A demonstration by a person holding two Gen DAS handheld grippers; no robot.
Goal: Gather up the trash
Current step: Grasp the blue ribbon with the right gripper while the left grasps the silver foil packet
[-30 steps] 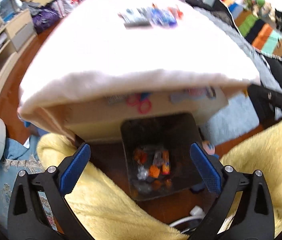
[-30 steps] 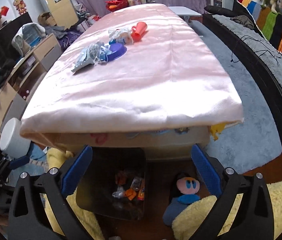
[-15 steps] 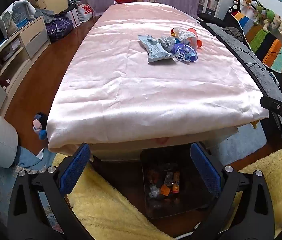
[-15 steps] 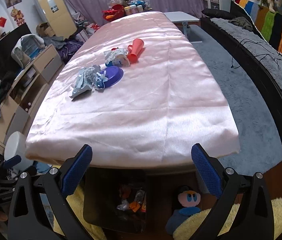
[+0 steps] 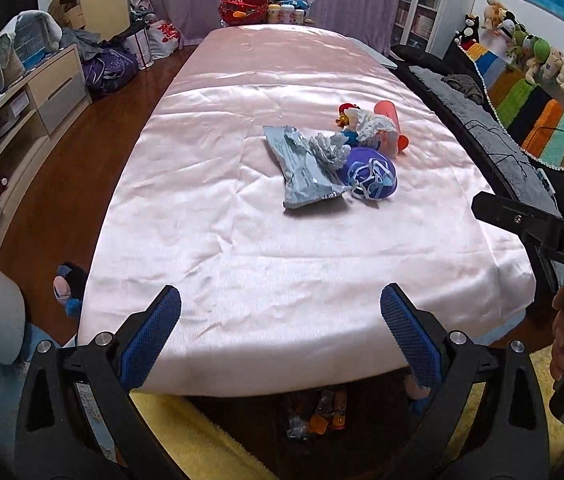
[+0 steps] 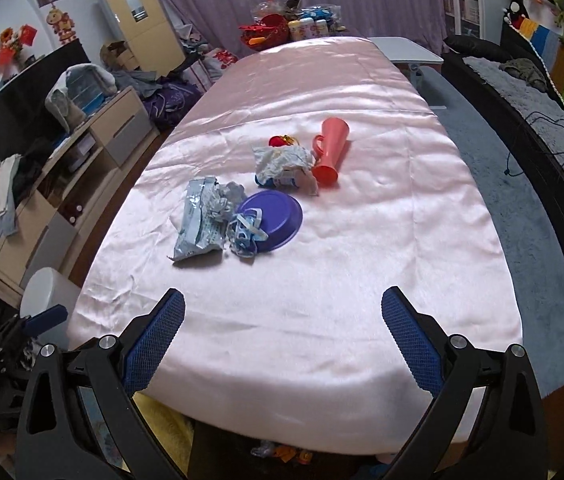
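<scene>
- Now both claws hang at the near edge of the table point(image 5: 241, 264), and neither holds anything: the left claw point(image 5: 279, 334) is spread wide, and so is the right claw point(image 6: 284, 336)
- Trash lies in a loose cluster toward the middle of the table, well apart from both claws, so the step in hand looks like a reach out to the next piece
- Best first target, I judge, is the silver wrapper point(image 5: 304, 170) on the near left of the cluster: it is flat and crinkled, so come in low and pinch a raised edge, not the flat face
- Slippery, glossy pink cloth covers the table in soft wrinkles; a dragging claw could bunch it and shift the pile
- Just beside the wrapper sits a crumpled grey-white wad point(image 5: 328, 148), light and springy, easy to squeeze
- A tangle of blue and white ribbon point(image 6: 245, 232) rests on the rim of the purple plate point(image 6: 277, 216), which is smooth hard plastic and probably not trash; lift the ribbon clear without hooking the plate
- Farther off, a crumpled white wrapper point(image 6: 282, 162) touches the coral cup point(image 6: 330, 152), which lies on its side
- Down below the near table edge, the bin's contents point(image 5: 320, 416) show as orange and silver scraps; the bin itself is mostly hidden
</scene>
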